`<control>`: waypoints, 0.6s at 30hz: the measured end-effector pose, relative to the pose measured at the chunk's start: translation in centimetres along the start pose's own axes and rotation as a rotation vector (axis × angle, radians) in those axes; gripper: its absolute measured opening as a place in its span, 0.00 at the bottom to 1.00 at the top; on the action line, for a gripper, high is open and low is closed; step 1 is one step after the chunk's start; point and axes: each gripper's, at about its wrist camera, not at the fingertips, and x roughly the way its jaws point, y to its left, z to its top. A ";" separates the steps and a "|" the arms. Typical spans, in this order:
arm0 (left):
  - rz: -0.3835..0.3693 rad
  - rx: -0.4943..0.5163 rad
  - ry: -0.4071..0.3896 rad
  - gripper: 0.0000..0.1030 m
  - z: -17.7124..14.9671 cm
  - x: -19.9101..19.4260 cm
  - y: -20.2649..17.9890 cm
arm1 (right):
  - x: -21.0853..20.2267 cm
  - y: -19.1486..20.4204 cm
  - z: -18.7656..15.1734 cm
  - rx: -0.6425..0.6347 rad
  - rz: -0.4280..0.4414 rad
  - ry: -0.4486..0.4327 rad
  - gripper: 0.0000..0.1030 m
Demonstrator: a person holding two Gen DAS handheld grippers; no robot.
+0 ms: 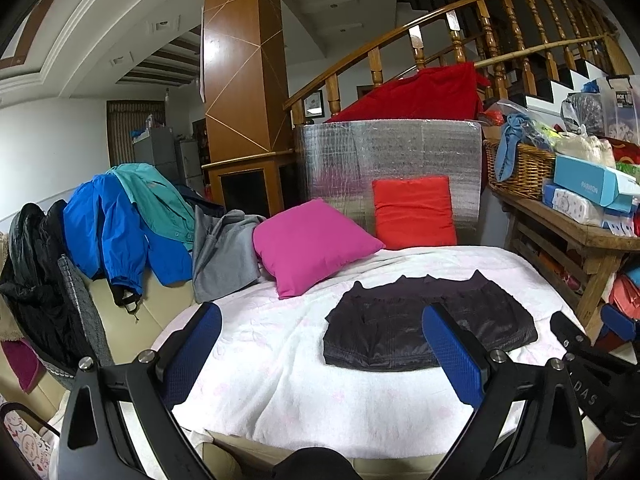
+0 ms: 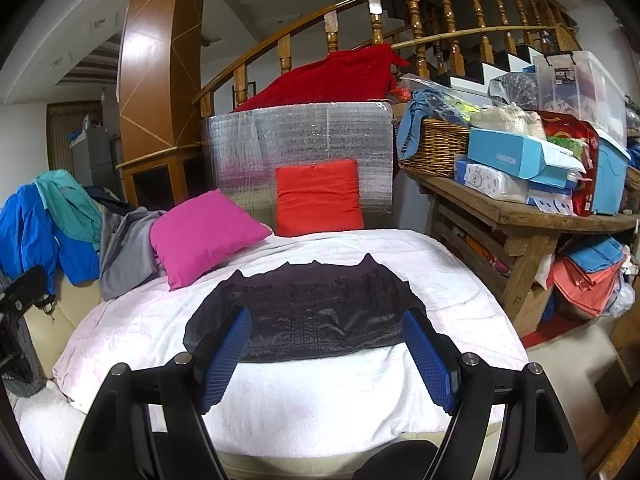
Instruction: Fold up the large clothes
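A black quilted garment point(image 1: 404, 324) point(image 2: 316, 308) lies folded into a flat rectangle on the white blanket point(image 1: 260, 376) point(image 2: 320, 408) that covers the sofa. My left gripper point(image 1: 322, 312) hovers open in front of the garment's near-left side, nothing between its blue pads. My right gripper point(image 2: 328, 316) is open too, its fingers framing the garment's near edge from above without touching it. Part of the right gripper point(image 1: 576, 344) shows at the right edge of the left wrist view.
A pink cushion point(image 1: 312, 244) point(image 2: 204, 232) and a red cushion point(image 1: 414, 212) point(image 2: 318, 198) lean at the back. Blue, teal and grey clothes point(image 1: 132, 224) point(image 2: 60, 224) pile on the left. A cluttered wooden bench point(image 1: 568, 236) point(image 2: 520, 216) stands on the right, with a silver insulation sheet point(image 2: 300, 140) behind.
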 end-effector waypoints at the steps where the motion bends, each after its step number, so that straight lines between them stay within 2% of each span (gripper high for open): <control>1: 0.000 -0.001 0.001 0.97 0.0 0.1 0.0 | 0.1 0.0 0.1 -0.001 0.000 0.000 0.79; 18: -0.006 -0.012 0.070 0.97 -0.1 4.4 0.7 | 3.6 2.3 1.5 -0.037 0.001 0.022 0.79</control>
